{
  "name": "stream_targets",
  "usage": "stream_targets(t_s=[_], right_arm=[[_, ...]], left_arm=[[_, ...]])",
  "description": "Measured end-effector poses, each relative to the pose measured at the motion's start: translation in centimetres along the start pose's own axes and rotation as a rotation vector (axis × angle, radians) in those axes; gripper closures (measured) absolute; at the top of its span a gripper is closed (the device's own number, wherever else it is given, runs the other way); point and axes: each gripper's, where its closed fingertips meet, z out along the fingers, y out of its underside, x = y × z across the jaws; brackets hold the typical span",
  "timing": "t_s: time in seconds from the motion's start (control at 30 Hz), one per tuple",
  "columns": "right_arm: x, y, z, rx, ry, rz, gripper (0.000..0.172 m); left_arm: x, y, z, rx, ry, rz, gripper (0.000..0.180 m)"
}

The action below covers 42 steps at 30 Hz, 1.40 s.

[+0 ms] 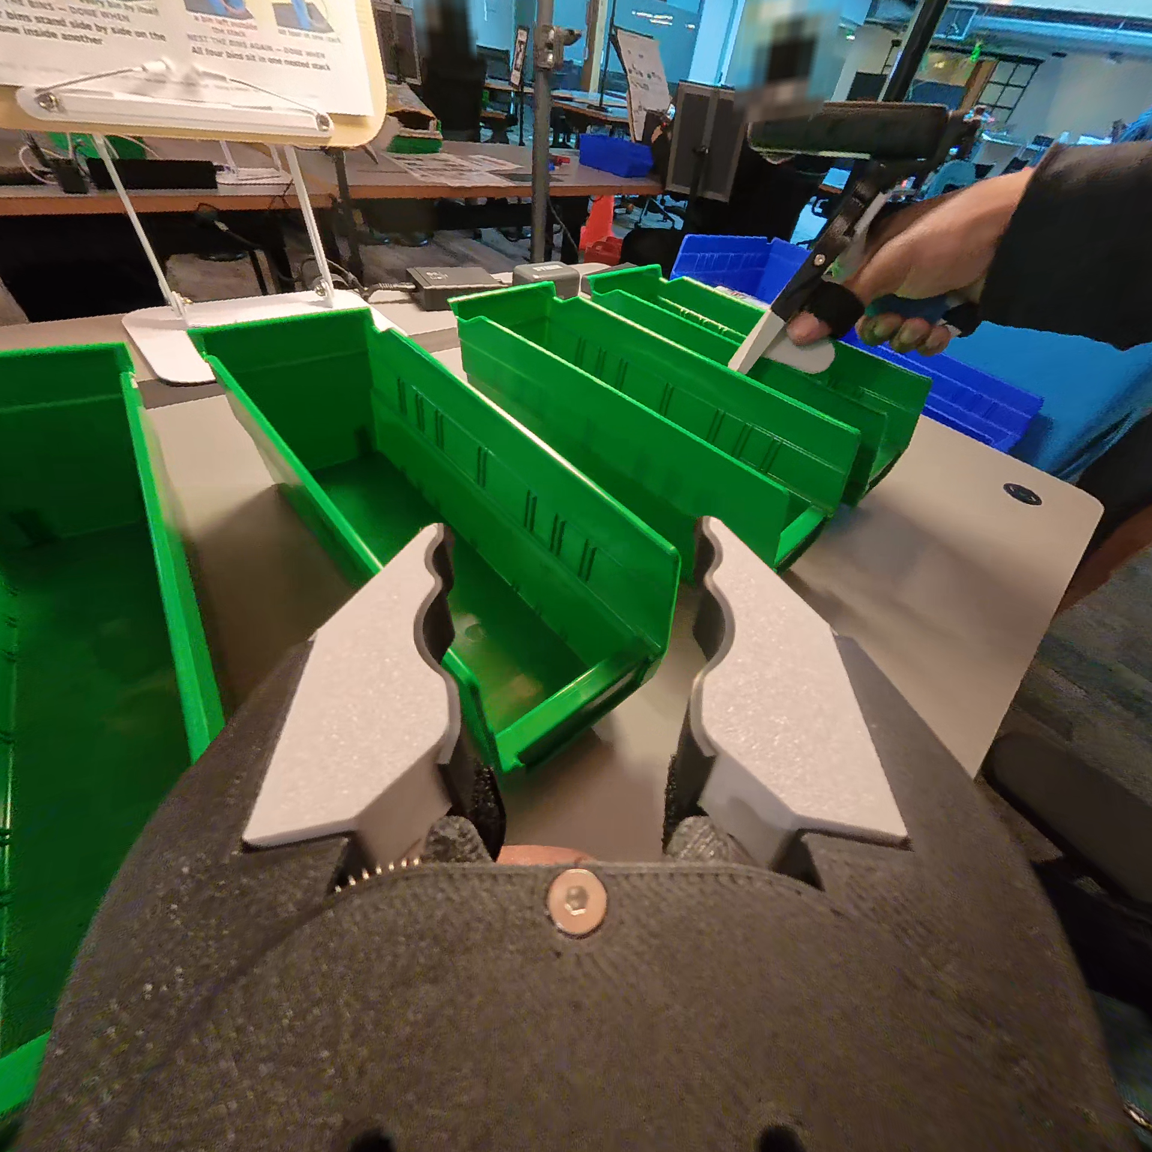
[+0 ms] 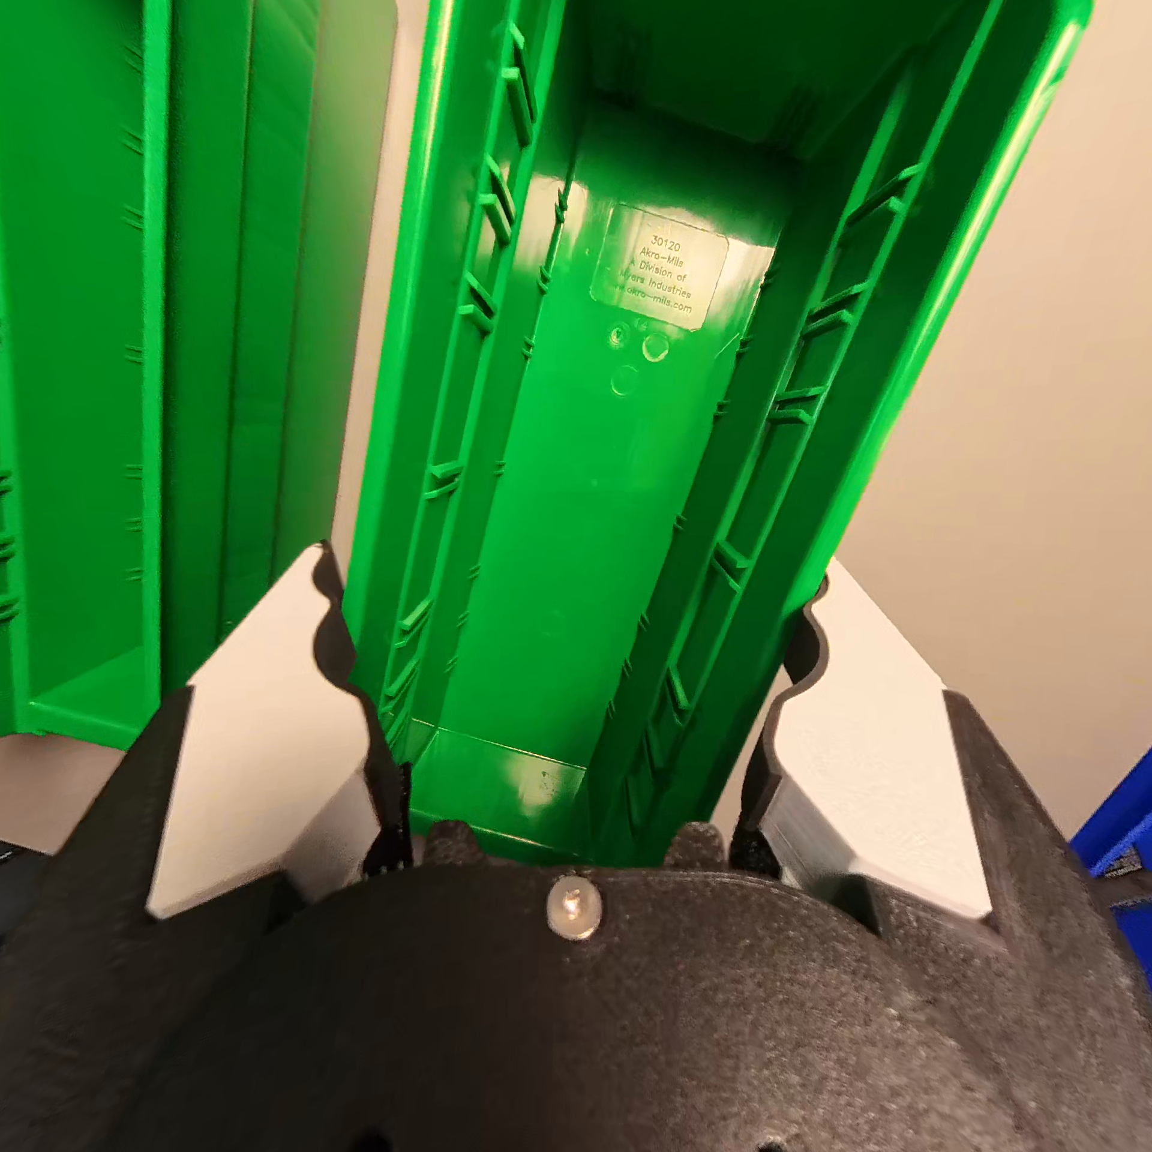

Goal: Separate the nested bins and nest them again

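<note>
Several green bins stand side by side on the grey table [image 1: 935,561]. My left gripper [image 1: 570,530] is open. It straddles the right wall of the second bin [image 1: 374,486] near its front end, and neither pad presses on the wall. My right gripper [image 2: 576,586] reaches across the rightmost green bin [image 2: 592,499]. Its pads [image 2: 340,623] lie against both long walls near the front end. In the left wrist view this gripper [image 1: 779,355] shows over that bin [image 1: 873,399], held in a hand. The third bin [image 1: 623,399] stands between, and the leftmost bin [image 1: 81,561] stands at the frame edge.
Blue bins [image 1: 972,399] lie beyond the table's right side; one shows in the right wrist view [image 2: 1116,810]. A white stand with a printed sheet [image 1: 187,93] stands at the back left. The neighbouring green bin [image 2: 187,374] is close on the left of the held one.
</note>
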Motion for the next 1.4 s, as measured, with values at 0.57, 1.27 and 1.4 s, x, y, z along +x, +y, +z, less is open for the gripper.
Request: stream_targets(t_s=[0.57, 1.27, 1.4], right_arm=[[0.2, -1.8, -2.9, 0.098, 0.078, -0.007, 0.064], [-8.8, -7.0, -15.3, 0.383, -0.143, -0.014, 0.062], [-11.4, -7.6, -14.0, 0.362, -0.159, -0.036, 0.062]], left_arm=[[-0.2, -0.5, -0.8, 0.030, -0.007, 0.006, 0.107], [-5.4, 0.4, -1.5, -0.002, -0.180, -0.075, 0.107], [-6.5, 0.8, -1.8, -0.016, -0.214, -0.086, 0.106]])
